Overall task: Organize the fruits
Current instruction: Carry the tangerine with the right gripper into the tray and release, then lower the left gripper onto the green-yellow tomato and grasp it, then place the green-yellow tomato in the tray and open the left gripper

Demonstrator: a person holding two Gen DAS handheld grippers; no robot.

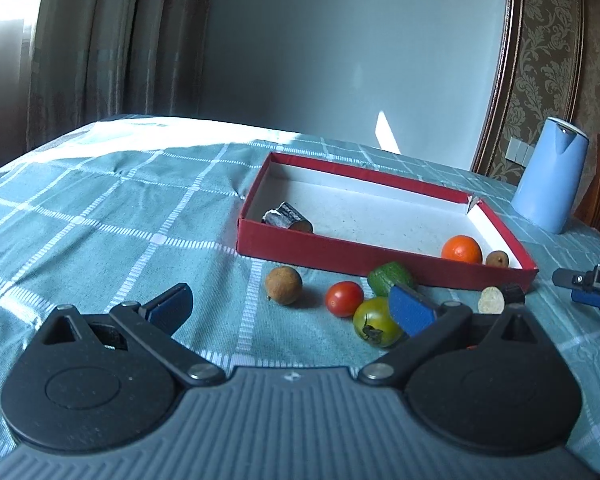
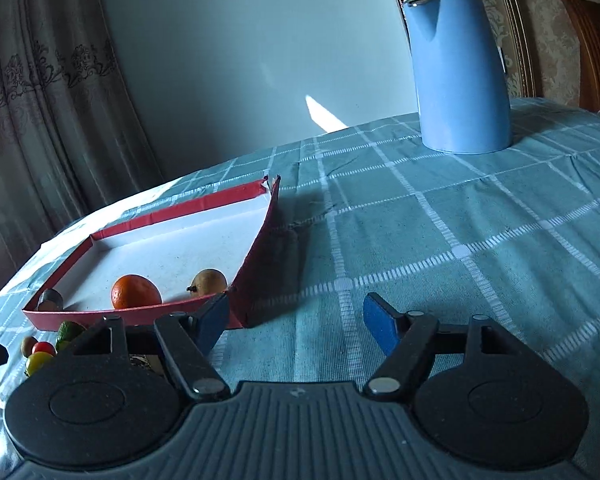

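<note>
A red box (image 1: 320, 254) with a white floor lies on the checked cloth. Inside are an orange (image 1: 461, 249), a small brown fruit (image 1: 497, 259) and a dark wrapped piece (image 1: 287, 218). In front of the box lie a brown round fruit (image 1: 283, 285), a red tomato (image 1: 344, 298), a green avocado (image 1: 391, 277) and a yellow-green tomato (image 1: 376, 322). My left gripper (image 1: 290, 307) is open and empty, just short of these. My right gripper (image 2: 296, 322) is open and empty beside the box's right corner (image 2: 260, 264); the orange (image 2: 135, 292) shows left of it.
A blue kettle (image 1: 550, 178) stands at the back right, also large in the right wrist view (image 2: 458, 72). A pale round slice (image 1: 491, 301) and a dark small object (image 1: 512, 293) lie by the box's near right corner. Curtains and a wall stand behind the table.
</note>
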